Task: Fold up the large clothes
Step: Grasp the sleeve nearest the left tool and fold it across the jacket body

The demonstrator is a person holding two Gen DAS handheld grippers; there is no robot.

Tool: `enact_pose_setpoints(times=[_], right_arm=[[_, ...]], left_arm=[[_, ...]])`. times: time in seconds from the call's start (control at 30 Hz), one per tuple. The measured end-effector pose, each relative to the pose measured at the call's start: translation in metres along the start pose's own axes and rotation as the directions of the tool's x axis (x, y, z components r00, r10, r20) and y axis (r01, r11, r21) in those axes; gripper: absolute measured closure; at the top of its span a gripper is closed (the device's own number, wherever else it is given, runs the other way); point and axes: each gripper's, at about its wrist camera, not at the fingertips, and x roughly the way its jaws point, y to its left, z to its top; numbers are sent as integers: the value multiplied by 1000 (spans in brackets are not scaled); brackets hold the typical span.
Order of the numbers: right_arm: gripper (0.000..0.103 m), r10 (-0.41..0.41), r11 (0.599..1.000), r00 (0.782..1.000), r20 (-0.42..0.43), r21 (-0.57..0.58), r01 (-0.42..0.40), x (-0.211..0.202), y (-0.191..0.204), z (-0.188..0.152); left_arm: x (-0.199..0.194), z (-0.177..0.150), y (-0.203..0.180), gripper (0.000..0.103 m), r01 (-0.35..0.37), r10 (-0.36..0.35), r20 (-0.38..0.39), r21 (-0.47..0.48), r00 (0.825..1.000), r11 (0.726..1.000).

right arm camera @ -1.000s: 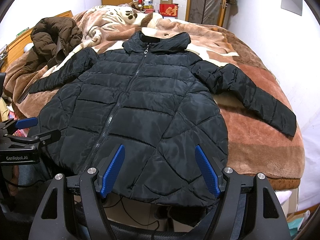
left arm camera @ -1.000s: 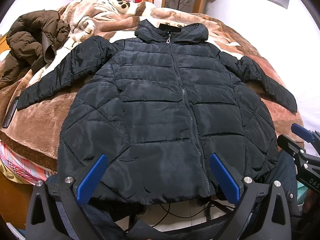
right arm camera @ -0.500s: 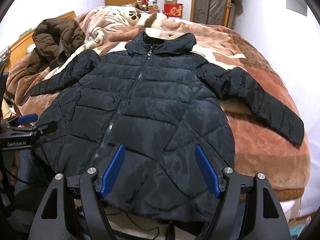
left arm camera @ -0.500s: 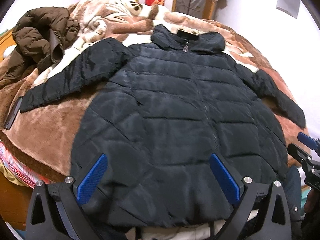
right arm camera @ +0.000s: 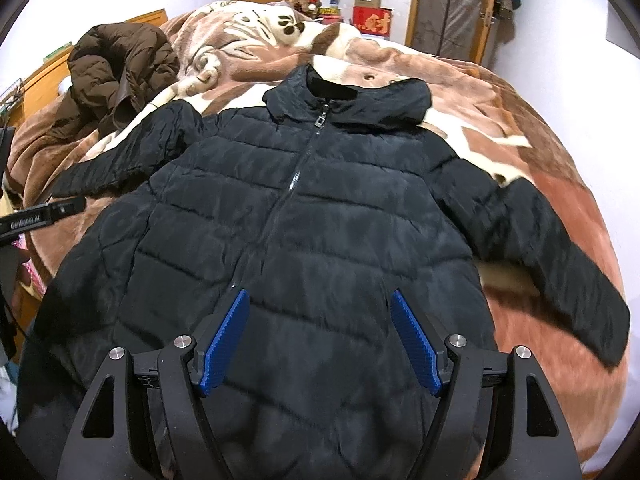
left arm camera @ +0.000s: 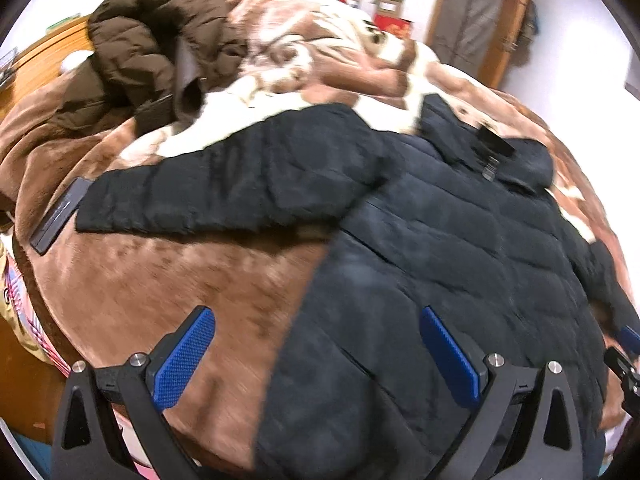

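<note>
A black quilted puffer jacket [right arm camera: 312,232] lies flat, front up and zipped, on the bed with both sleeves spread out. In the left wrist view the jacket [left arm camera: 440,264] fills the right side and its left sleeve [left arm camera: 224,188] stretches across the blanket. My left gripper [left arm camera: 320,356] is open and empty, above the jacket's left hem edge and bare blanket. My right gripper [right arm camera: 320,344] is open and empty, above the jacket's lower front. The right sleeve [right arm camera: 552,256] reaches toward the bed's right edge.
A brown puffer jacket [right arm camera: 116,68] is heaped at the bed's far left, also in the left wrist view [left arm camera: 148,52]. A dark flat device [left arm camera: 60,216] lies by the left sleeve cuff. The brown patterned blanket [right arm camera: 532,152] covers the bed. Boxes and a door stand behind.
Both grippers have moved forward over the bed. The left gripper has swung left, so the left sleeve and bare blanket now fill its view. The jacket itself has not moved.
</note>
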Motion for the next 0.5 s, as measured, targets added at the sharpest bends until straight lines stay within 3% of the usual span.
enact_pose_setpoints(times=[0.3, 0.5], right_arm=[[30, 15, 998, 1000, -14, -63, -16, 53, 18, 44], [30, 14, 997, 999, -45, -81, -17, 92, 24, 62]], left_arm=[[63, 37, 78, 1, -9, 0, -42, -199, 999, 980], [111, 46, 125, 3, -36, 16, -57, -357, 998, 934]])
